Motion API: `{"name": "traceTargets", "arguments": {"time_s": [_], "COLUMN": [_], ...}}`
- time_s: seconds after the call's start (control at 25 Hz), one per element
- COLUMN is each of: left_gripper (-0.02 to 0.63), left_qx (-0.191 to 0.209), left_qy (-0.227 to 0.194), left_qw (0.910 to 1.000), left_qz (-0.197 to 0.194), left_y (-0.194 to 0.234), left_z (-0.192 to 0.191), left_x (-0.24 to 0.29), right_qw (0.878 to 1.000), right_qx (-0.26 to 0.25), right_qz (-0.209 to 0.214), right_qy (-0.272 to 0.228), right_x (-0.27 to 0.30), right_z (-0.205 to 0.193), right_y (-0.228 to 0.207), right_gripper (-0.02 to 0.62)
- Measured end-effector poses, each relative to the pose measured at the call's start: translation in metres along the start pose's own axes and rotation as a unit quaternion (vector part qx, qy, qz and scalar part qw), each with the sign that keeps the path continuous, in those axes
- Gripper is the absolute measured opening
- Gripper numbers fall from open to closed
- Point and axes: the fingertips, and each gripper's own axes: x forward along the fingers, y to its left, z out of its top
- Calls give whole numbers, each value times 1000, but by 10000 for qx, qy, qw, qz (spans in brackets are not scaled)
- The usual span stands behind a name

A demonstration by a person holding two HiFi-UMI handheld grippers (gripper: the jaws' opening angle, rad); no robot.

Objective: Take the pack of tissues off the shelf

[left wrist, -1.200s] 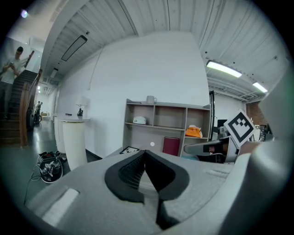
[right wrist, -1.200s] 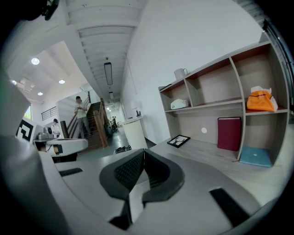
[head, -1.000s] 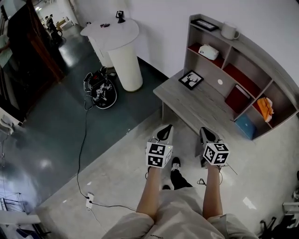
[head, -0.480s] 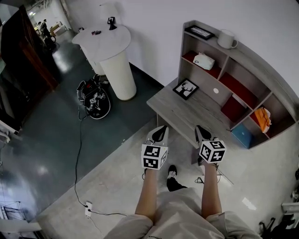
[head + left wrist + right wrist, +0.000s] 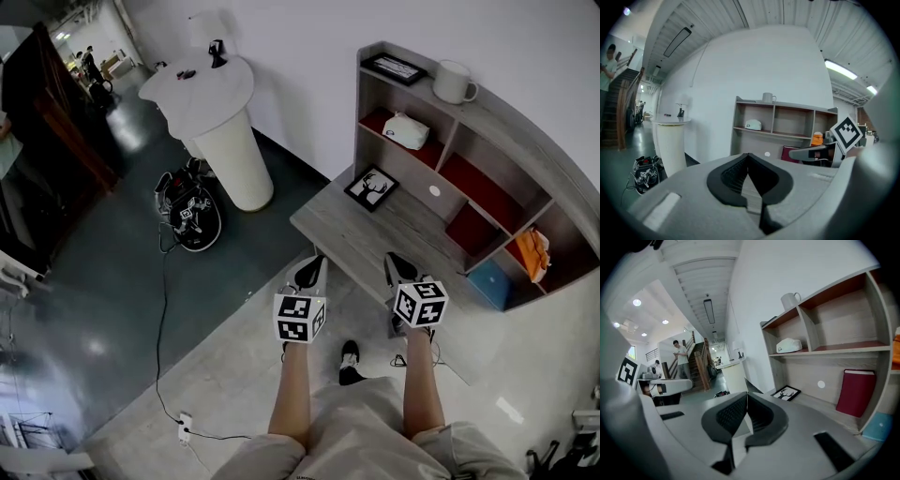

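Shelf point(image 5: 506, 117) holds tissue pack point(image 5: 406, 130), well ahead of left tongs point(image 5: 315, 264), right tongs point(image 5: 392, 261); both closed.

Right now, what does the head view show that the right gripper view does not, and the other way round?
Only the head view: the person's shoe and the white power strip with its cable on the floor.
Only the right gripper view: the ceiling with its long lamp.
Both: the shelf unit with the pack of tissues in an upper compartment, the mug on top, and the deer picture on the desk surface.
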Motion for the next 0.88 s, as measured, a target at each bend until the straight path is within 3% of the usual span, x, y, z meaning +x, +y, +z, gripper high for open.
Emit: {"name": "traceTargets", "arguments": {"time_s": [0.4, 0.88], "left_gripper": [9, 9], "left_qx": [326, 237], "left_qy": [-87, 15], "left_qw": [9992, 9996], "left_qz": [200, 180], "left_y": [7, 11], "left_z": [32, 30], "left_x": [60, 110], "right_qw": [9997, 9997], "right_qx": [72, 194], "right_qz": [100, -34], "right_qy": [-196, -156], "right_x": [36, 55], "right_z": [38, 43], "right_y": [-56, -104], "right_gripper": [17, 17]}}
